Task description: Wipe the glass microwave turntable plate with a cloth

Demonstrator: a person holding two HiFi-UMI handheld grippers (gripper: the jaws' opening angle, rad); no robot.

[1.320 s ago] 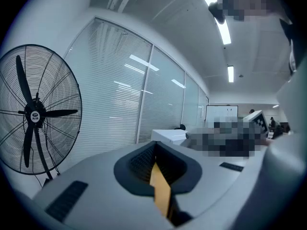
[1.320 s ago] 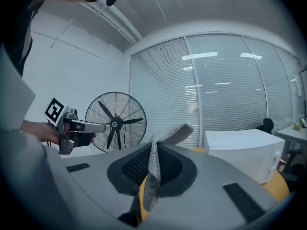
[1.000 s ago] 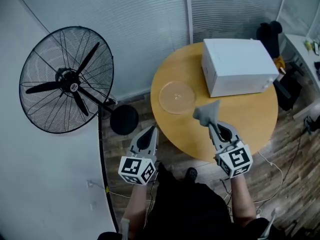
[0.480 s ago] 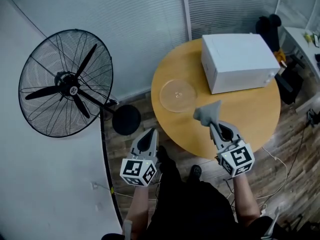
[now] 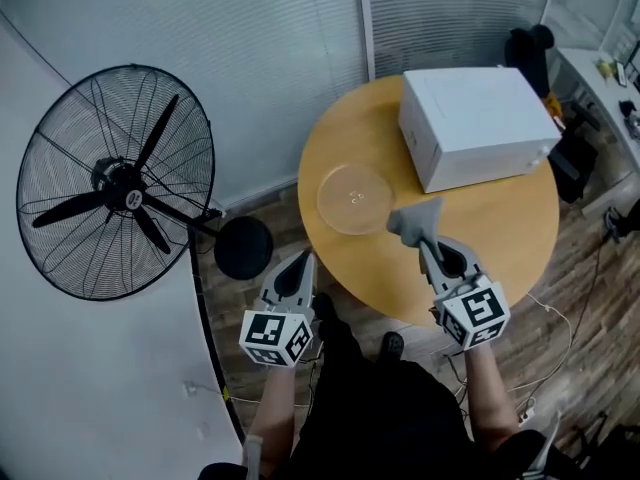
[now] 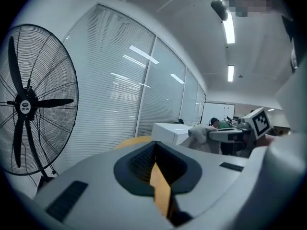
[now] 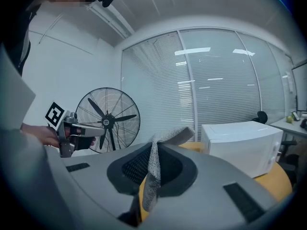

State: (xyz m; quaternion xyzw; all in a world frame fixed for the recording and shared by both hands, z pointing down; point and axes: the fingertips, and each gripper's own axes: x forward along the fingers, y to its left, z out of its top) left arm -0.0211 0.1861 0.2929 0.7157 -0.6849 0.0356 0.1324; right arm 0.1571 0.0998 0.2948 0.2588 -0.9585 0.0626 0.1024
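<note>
Round wooden table carries the glass turntable plate near its left edge, with bare wood between it and the white microwave at upper right. Right gripper pinches the grey cloth just lower right of the plate (which only the head view shows); left gripper, clenched empty, hangs beyond the table's lower-left rim.

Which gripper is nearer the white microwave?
Right. The right gripper, jaws shut on the cloth, is over the table in front of the microwave; the left gripper is off the table's near-left edge, farther away.
</note>
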